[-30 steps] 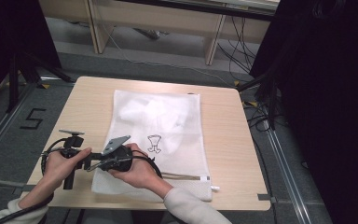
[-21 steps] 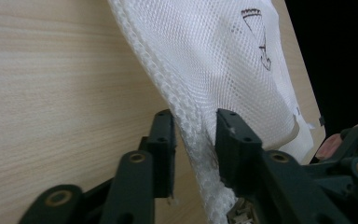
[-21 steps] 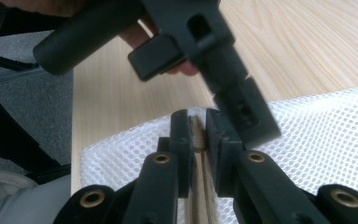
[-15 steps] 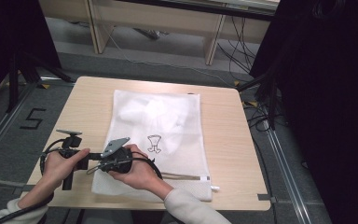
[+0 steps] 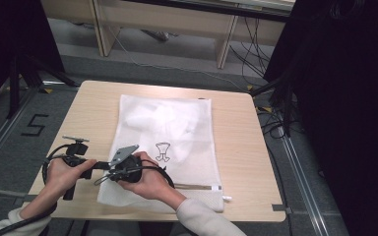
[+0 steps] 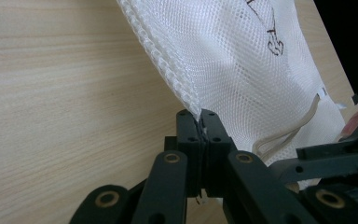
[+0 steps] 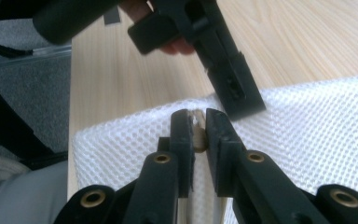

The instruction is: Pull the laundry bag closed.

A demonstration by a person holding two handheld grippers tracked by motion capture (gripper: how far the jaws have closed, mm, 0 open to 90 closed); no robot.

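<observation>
Our left gripper (image 6: 200, 122) pinches the mesh bag's (image 5: 167, 128) near-left edge, and our right gripper (image 7: 198, 122) clamps a cord there, hands almost touching. The bag lies mid-table (image 5: 236, 147), bare wood either side.

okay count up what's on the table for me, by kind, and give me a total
Mesh laundry bag: 1
Handheld grippers: 2, the left gripper and the right gripper, both clamped on the bag's edge
Total: 3

The high view looks forward and down over the whole table (image 5: 236, 162); both gripper views sit close at the mesh bag's (image 6: 242, 60) left edge.
</observation>
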